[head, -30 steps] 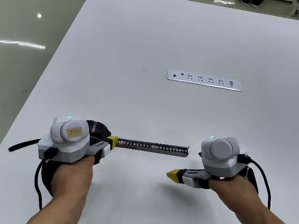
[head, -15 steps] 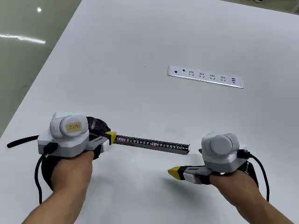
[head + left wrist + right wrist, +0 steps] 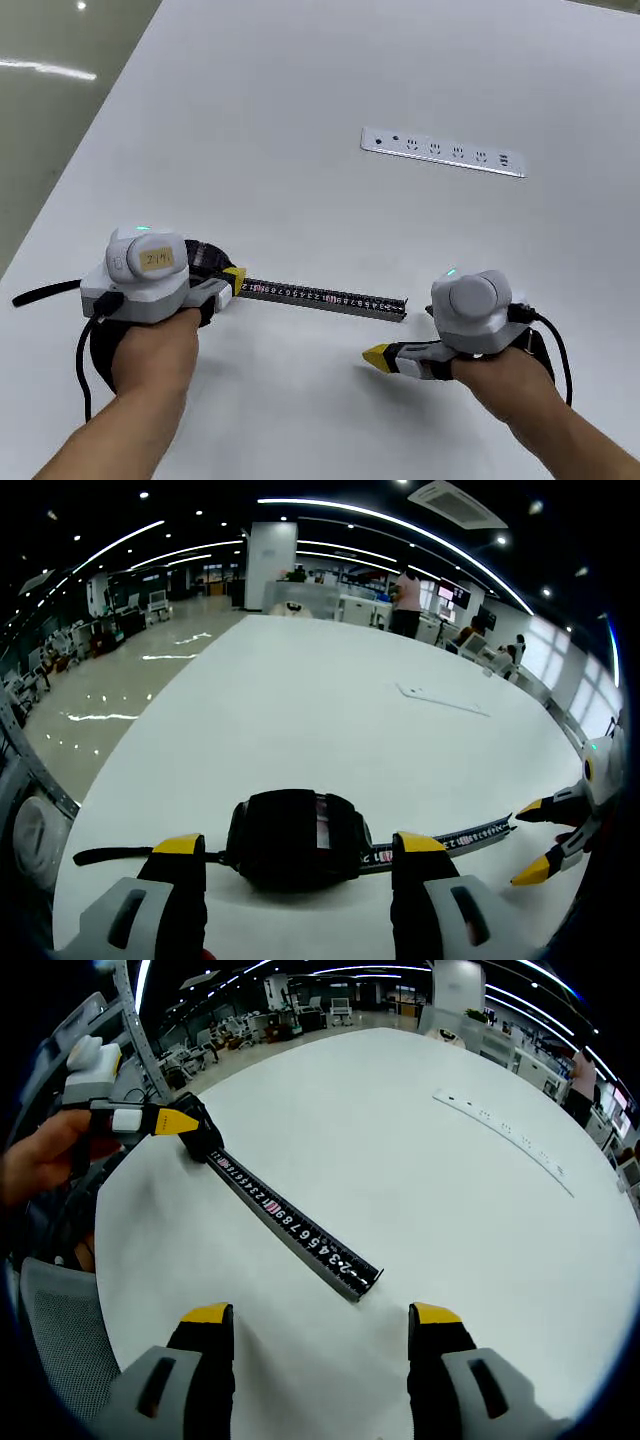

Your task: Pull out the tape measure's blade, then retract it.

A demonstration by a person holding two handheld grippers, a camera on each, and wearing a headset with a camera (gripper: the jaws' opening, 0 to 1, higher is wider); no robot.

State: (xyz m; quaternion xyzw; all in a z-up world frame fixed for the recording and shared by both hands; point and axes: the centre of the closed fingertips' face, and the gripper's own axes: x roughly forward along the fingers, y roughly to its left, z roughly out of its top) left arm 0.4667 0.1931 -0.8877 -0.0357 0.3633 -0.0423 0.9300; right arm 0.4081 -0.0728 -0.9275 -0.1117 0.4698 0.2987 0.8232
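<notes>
The black tape measure case point(image 3: 205, 262) point(image 3: 295, 835) lies on the white table point(image 3: 300, 100), between the spread jaws of my left gripper point(image 3: 225, 285) point(image 3: 300, 845). A thin gap shows on each side of the case, so that gripper is open. The blade point(image 3: 325, 298) point(image 3: 290, 1225) runs out to the right, flat on the table. Its hooked end point(image 3: 362, 1280) lies free just ahead of my right gripper point(image 3: 385, 358) point(image 3: 320, 1312), which is open and holds nothing. The right gripper also shows in the left gripper view, past the blade's end.
A white power strip point(image 3: 442, 153) point(image 3: 500, 1130) lies farther back on the right. The case's black strap point(image 3: 45, 292) point(image 3: 110, 857) trails left toward the table's left edge. Shiny floor lies beyond that edge. Bare table stretches between the blade and the strip.
The head camera has shifted a little. The blade stays pulled out to about the same length, and both grippers keep their places beside it.
</notes>
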